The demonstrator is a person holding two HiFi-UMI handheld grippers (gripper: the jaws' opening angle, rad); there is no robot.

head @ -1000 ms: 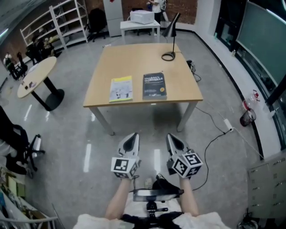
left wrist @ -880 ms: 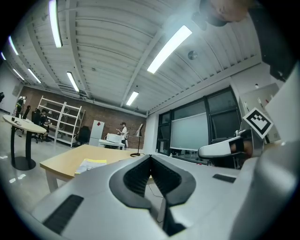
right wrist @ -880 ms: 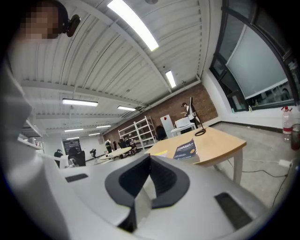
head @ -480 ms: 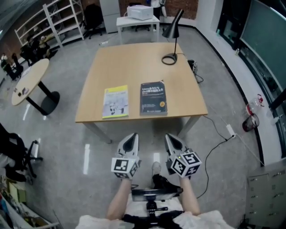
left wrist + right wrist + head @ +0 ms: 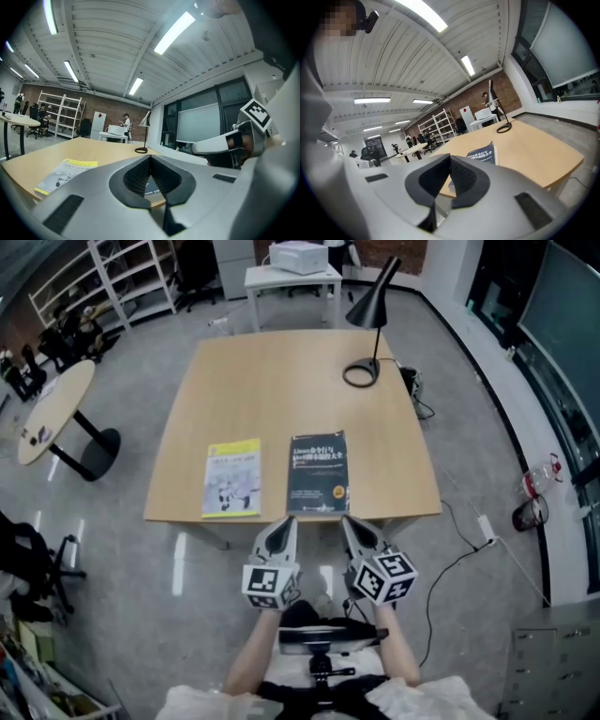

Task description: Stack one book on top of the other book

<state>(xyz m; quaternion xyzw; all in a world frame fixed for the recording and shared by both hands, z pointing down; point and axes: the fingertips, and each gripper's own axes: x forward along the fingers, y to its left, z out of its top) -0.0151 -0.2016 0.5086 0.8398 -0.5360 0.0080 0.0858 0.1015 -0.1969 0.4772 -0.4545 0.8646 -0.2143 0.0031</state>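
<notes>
Light wooden table (image 5: 281, 381): yellow paperback (image 5: 232, 478) beside dark-covered book (image 5: 319, 473), long axes pointing away, latter partly hidden by clenched, empty left gripper (image 5: 284, 522), right gripper (image 5: 348, 521).

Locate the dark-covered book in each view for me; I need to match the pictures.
Head view: dark book at centre, near the table's front edge, right of the yellow book.
Left gripper view: the book is a sliver, low centre, behind the jaws.
Right gripper view: the book at centre, just above the jaws.
Shared landmark: desk lamp at the table's far side.

White title print is seen on the dark book (image 5: 319, 474), but it cannot be read. Print on the yellow book (image 5: 232, 478) is likewise too small.
</notes>
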